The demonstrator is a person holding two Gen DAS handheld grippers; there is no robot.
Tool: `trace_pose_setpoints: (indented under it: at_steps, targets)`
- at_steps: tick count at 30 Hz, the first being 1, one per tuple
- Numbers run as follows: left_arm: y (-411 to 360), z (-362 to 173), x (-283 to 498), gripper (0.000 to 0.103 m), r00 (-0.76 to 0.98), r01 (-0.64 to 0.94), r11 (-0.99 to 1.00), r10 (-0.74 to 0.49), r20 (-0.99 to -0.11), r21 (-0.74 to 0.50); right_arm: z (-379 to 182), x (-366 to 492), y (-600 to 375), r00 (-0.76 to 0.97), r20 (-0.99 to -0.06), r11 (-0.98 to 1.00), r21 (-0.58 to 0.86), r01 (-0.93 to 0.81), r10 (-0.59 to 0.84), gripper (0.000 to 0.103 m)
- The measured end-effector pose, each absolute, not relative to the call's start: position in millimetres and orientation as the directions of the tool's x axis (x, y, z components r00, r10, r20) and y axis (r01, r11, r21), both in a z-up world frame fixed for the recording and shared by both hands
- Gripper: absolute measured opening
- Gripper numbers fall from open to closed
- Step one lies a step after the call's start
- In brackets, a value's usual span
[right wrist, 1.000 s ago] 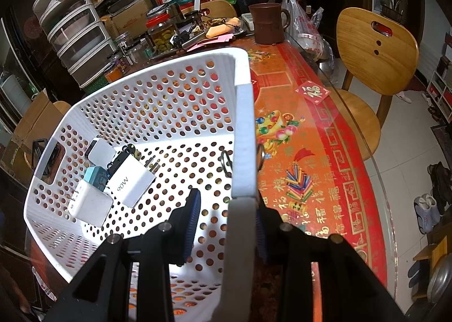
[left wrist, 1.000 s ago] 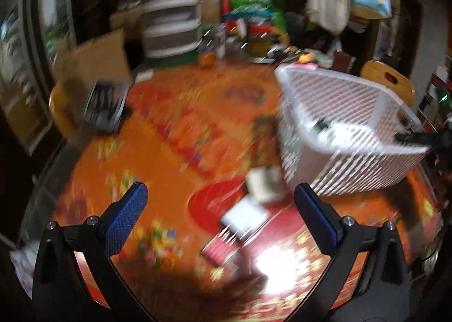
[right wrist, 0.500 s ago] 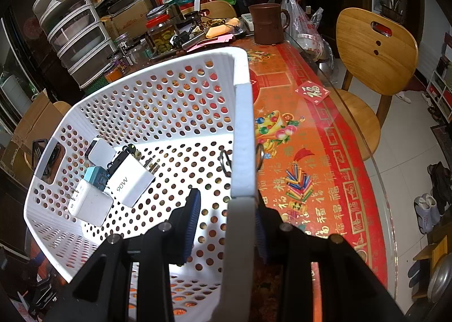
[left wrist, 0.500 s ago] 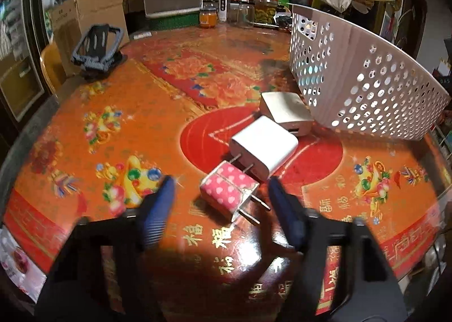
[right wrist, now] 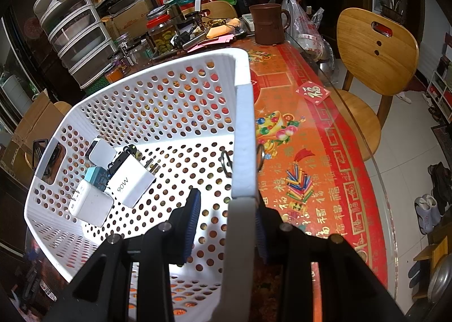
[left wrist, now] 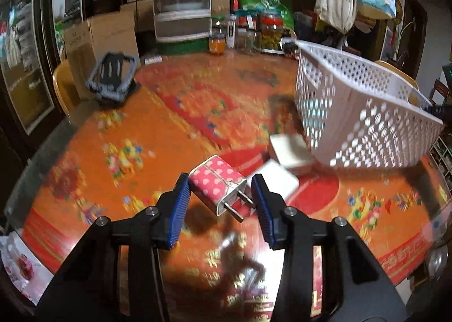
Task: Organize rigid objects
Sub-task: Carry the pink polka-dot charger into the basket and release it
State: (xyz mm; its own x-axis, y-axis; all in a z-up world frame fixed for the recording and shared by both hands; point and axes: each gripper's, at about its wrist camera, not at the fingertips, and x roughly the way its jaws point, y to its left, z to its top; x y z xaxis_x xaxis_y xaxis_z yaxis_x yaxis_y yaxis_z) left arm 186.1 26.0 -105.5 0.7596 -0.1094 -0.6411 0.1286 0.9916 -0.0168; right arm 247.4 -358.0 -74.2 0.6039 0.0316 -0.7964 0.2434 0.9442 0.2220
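Note:
A pink charger with white hearts (left wrist: 216,185) sits tilted between the blue pads of my left gripper (left wrist: 220,197), prongs toward the camera. The jaws are closing and both pads touch it; it looks raised above the red tablecloth. Two white chargers (left wrist: 291,149) (left wrist: 278,178) lie just behind it, beside the white perforated basket (left wrist: 367,113). My right gripper (right wrist: 226,211) is shut on the basket's side wall (right wrist: 244,124), tilting the basket. Inside lie a white 90W charger (right wrist: 131,180), another white charger (right wrist: 90,203), a blue one (right wrist: 96,176) and a small white one (right wrist: 100,151).
A black folding stand (left wrist: 113,79) sits at the table's far left. Jars, stacked plastic drawers (left wrist: 182,2) and a cardboard box (left wrist: 101,36) line the back. In the right wrist view a brown mug (right wrist: 267,24) and a wooden chair (right wrist: 375,48) stand beyond the basket.
My left gripper came down over the pink charger and its jaws narrowed from wide open onto it; the charger now sits tilted between the pads. The right gripper and basket stayed still.

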Motion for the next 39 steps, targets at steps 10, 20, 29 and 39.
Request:
trace_pose_setpoints:
  at_steps: [10, 20, 29, 39]
  targets:
    - [29, -32, 255, 0.042, 0.791, 0.095, 0.995, -0.064, -0.609, 0.019, -74, 247, -358, 0.604, -0.796, 0.944, 0.223, 0.243, 0.032, 0.035]
    - [2, -13, 301, 0.042, 0.772, 0.149, 0.989, -0.12, -0.624, -0.006, -74, 247, -358, 0.604, -0.796, 0.945, 0.222, 0.242, 0.032, 0.035]
    - [-65, 13, 297, 0.042, 0.78, 0.231, 0.973, -0.174, -0.601, 0.018, -73, 247, -358, 0.605, -0.796, 0.945, 0.221, 0.241, 0.032, 0.035]
    - [-128, 15, 303, 0.042, 0.749, 0.301, 0.953, -0.208, -0.629, 0.044, -73, 247, -357, 0.605, -0.795, 0.945, 0.222, 0.241, 0.033, 0.035]
